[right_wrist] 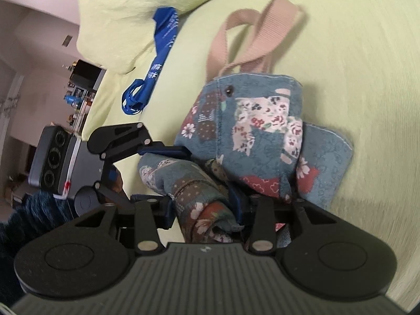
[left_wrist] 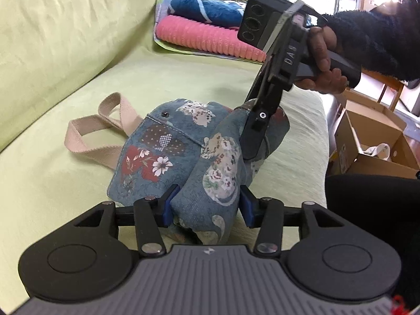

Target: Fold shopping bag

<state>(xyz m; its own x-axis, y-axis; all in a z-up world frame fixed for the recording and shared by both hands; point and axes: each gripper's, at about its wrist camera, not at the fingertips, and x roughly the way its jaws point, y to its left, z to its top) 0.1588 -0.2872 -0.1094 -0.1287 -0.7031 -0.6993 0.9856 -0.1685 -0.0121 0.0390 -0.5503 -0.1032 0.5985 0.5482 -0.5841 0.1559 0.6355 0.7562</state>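
The right gripper's (left_wrist: 253, 155) fingertips are buried in bag (left_wrist: 183, 152) folds, so its grip cannot be read. The bag's underside lies hidden behind the left gripper (left_wrist: 207, 204). The lanyard's (right_wrist: 155, 68) print is too small to read. The box (left_wrist: 372, 141) is cut off by a dark leg.

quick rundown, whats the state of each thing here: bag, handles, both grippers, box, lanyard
shopping bag: partly folded, bunched on the sofa
handles: loose, lying flat on the sofa beyond the bag
left gripper: fingers around a fold of the bag
right gripper: fingers around a rolled fold of the bag
cardboard box: flaps open
blue lanyard: loose on the sofa
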